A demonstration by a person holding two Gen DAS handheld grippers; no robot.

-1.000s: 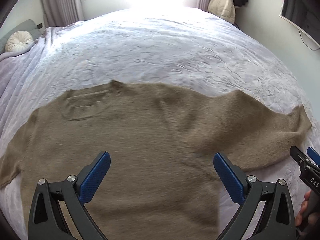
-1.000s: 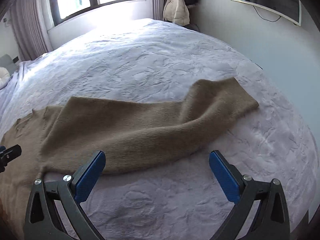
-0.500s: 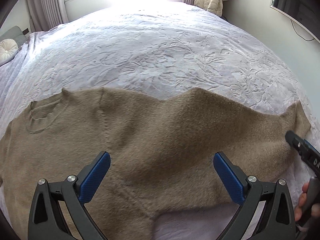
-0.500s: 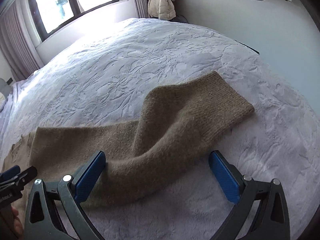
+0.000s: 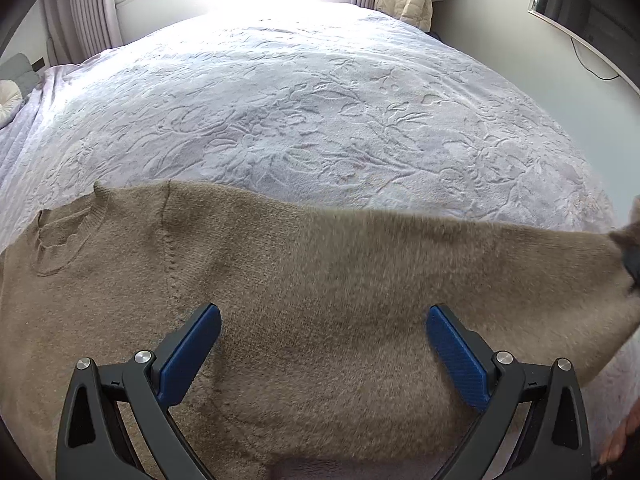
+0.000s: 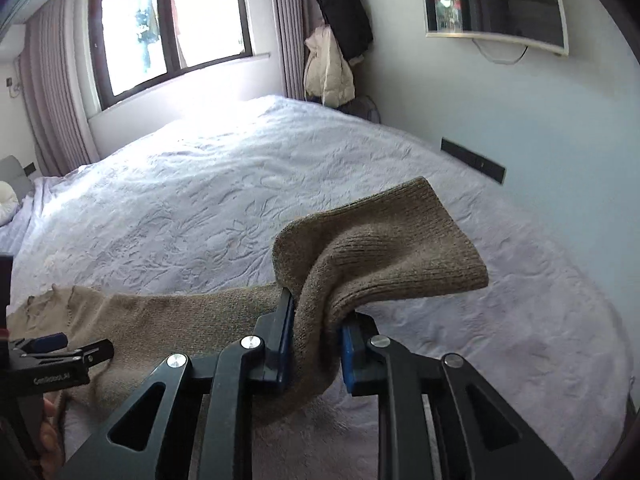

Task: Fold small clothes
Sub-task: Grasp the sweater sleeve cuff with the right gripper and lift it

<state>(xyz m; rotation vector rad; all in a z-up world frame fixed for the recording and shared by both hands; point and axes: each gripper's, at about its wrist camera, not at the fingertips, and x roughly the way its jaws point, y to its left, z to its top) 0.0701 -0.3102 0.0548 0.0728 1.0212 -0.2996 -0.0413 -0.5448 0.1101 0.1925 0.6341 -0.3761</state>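
Right claw [image 6: 316, 344] clamped on sweater [image 5: 320, 300] sleeve near the cuff [image 6: 400, 240], lifted off the bed [image 5: 320, 100], likely to fold it inward. Left claw [image 5: 324, 344] spread wide, gripping nothing, hovering over the sweater body. Sweater lies flat beyond, collar [image 5: 64, 236] far left.

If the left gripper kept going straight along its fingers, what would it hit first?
Most likely the sweater: the open left gripper points right over its brown knit, with the bedspread beyond. How high it sits above the fabric is unclear.
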